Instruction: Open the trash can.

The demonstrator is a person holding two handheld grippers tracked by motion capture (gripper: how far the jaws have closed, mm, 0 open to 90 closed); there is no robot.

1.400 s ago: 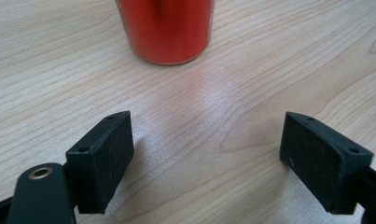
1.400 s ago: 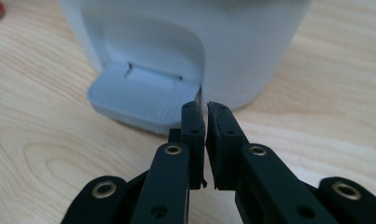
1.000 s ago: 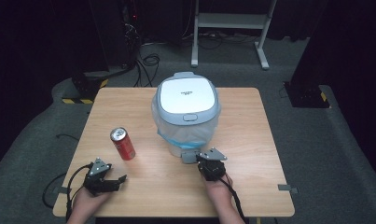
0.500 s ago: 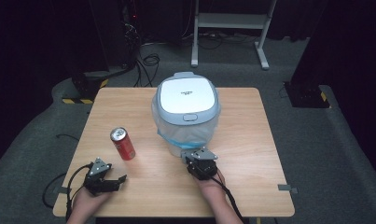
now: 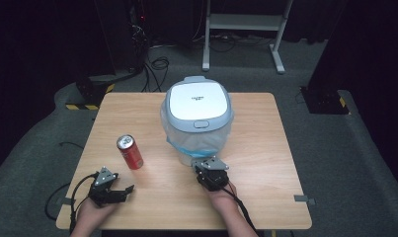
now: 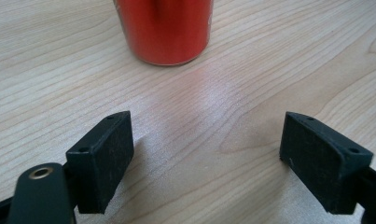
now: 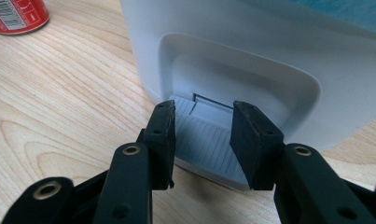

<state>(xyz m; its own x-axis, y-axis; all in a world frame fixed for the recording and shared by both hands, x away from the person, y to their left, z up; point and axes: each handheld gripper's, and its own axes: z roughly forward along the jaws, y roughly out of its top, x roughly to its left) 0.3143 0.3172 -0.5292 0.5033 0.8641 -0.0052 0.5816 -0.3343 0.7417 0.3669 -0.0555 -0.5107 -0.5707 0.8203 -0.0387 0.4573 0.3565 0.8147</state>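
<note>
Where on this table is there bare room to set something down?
Free: the table's right side beyond the pedal bin, and its far-left corner behind the red can. Crowded: the near middle, where the right tool sits at the bin's pedal, and around the left tool.

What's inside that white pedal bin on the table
A clear plastic liner shows under the rim of the bin, with blue at its lower edge. The shut lid hides any contents.
</note>
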